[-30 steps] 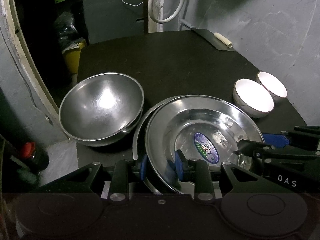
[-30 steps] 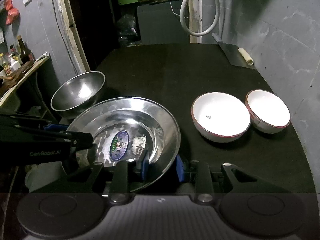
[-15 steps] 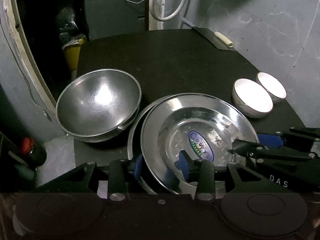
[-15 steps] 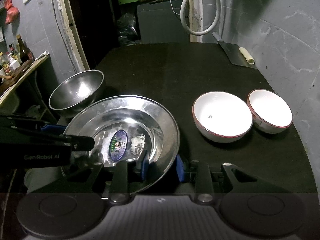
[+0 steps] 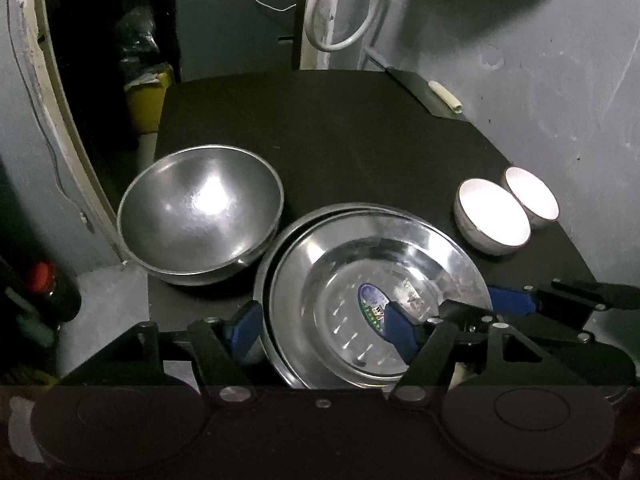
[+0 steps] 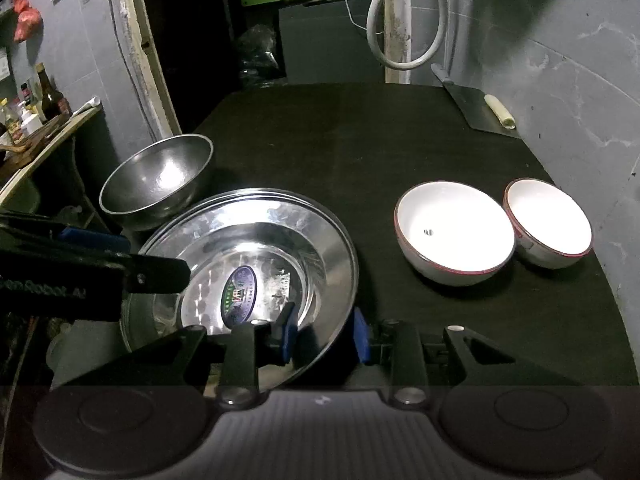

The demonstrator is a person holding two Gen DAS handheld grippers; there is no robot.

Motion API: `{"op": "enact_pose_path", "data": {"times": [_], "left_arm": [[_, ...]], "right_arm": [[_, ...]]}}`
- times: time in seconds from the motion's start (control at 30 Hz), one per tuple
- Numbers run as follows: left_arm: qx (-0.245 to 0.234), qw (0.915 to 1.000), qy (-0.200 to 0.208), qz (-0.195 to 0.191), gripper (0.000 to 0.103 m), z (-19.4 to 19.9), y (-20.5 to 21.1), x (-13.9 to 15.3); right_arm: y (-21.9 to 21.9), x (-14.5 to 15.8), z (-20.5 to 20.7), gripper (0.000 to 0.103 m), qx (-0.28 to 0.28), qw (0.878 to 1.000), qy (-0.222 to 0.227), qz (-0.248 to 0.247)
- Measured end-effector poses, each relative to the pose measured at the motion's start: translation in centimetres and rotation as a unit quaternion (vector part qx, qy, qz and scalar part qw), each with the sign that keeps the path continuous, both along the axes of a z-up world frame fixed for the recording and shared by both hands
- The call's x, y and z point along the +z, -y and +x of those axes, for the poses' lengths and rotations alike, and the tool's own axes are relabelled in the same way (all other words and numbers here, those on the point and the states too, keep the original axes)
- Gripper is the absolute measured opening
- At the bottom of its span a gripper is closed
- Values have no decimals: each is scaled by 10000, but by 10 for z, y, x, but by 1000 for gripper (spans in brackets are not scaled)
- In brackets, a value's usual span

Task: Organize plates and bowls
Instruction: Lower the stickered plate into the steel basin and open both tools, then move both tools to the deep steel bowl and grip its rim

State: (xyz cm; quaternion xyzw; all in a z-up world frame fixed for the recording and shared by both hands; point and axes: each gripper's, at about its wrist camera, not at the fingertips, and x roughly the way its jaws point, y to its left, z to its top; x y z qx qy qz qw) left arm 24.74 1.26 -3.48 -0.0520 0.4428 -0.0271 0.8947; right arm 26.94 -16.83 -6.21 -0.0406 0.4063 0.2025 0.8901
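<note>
While the black table [image 6: 360,152] carries everything, the steel plates [image 5: 400,248] sit stacked near its front edge. Behind-left of them stands the steel bowl [image 5: 200,212]; to their right, two white bowls [image 6: 456,232]. The right gripper [image 6: 324,336] pinches the top plate's rim; the left gripper [image 5: 324,332], jaws just widening, straddles it without pressing.

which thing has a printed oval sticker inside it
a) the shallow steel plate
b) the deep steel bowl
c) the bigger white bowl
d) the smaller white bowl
a: the oval sticker sits on the floor of the shallow steel plate, in front of the right gripper.
</note>
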Motion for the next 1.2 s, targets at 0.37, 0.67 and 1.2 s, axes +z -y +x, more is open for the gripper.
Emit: {"op": "enact_pose_path", "data": {"times": [0.37, 0.67, 1.2], "left_arm": [[205, 9987, 417, -220, 95, -16, -20, 17], [1109, 9894, 886, -288, 102, -18, -74, 29], [1440, 9876, 512, -369, 102, 24, -142, -5]], "right_arm": [[-5, 4, -6, 57, -84, 9999, 90, 47], [-27, 33, -8, 90, 72, 9971, 740, 131], [-106, 28, 66, 91, 496, 9965, 652, 157]]}}
